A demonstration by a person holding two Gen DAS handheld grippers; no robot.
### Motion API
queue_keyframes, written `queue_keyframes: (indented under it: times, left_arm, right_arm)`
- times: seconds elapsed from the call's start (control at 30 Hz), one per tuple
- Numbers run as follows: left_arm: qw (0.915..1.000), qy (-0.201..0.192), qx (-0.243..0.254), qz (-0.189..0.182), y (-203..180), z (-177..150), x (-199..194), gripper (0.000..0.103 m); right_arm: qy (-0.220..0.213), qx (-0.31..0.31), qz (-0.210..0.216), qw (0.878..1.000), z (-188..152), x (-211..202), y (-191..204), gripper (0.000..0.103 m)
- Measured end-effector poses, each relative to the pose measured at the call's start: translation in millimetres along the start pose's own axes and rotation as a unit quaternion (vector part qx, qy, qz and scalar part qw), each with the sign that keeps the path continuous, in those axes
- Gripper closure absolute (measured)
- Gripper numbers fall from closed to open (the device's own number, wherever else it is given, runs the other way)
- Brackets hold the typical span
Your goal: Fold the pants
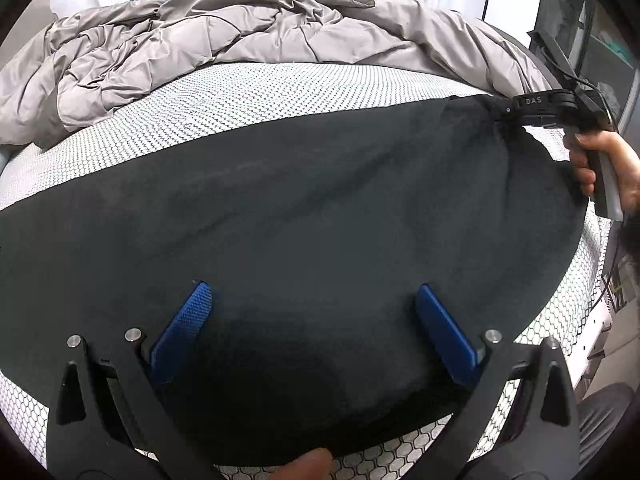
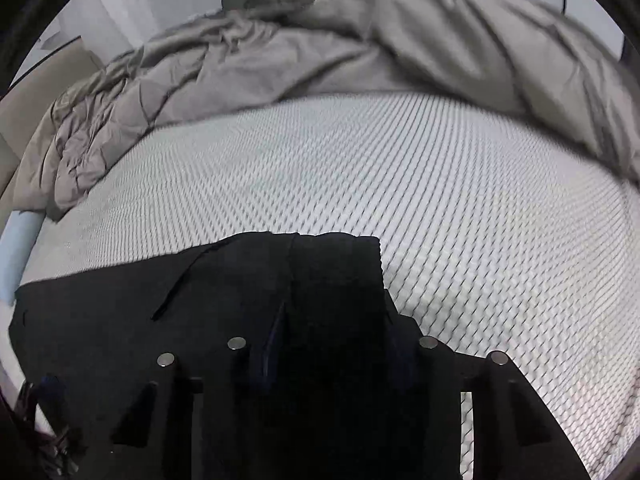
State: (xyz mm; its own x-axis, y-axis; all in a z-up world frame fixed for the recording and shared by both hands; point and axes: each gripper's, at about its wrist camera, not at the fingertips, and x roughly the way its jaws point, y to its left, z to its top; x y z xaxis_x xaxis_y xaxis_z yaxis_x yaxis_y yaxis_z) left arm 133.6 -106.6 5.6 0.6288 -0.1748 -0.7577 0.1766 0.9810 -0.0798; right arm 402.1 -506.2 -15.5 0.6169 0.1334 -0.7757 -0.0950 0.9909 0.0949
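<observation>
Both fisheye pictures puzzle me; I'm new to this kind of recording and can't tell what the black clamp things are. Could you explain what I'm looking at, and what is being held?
There is no robot here. A person holds a hand-operated two-finger gripper in each hand, and a small wide-angle camera on each one looks forward along its fingers.

The left gripper's picture shows the left gripper at the bottom, its blue fingers spread wide over dark pants lying on a patterned mattress. It holds nothing. At the far right, a hand holds the right gripper, which pinches one end of the pants.

The right gripper's own picture shows that end of the pants bunched between its fingers and lifted a little. A crumpled grey duvet lies at the back of the bed.
</observation>
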Motion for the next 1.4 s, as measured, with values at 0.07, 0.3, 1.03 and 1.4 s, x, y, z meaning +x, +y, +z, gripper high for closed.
queue_keyframes:
  times: [0.07, 0.3, 1.03, 1.4]
  left_arm:
    - [0.9999, 0.01, 0.004, 0.01, -1, 0, 5, 0.001]
    - [0.9999, 0.009, -0.011, 0.0, -1, 7, 8, 0.001]
    - [0.9979, 0.03, 0.053, -0.021, -33, -21, 2, 0.001]
    - [0.9985, 0.027, 0.045, -0.018, -30, -24, -5, 0.001]
  right_arm:
    - [0.003, 0.006, -0.029, 1.0, -2, 5, 0, 0.055]
    - [-0.052, 0.057, -0.062, 0.995, -26, -45, 0, 0.014]
    - [-0.021, -0.064, -0.059, 0.996, -192, -78, 38, 0.004]
    - [-0.064, 0.267, 0.147, 0.95, -185, -80, -67, 0.032]
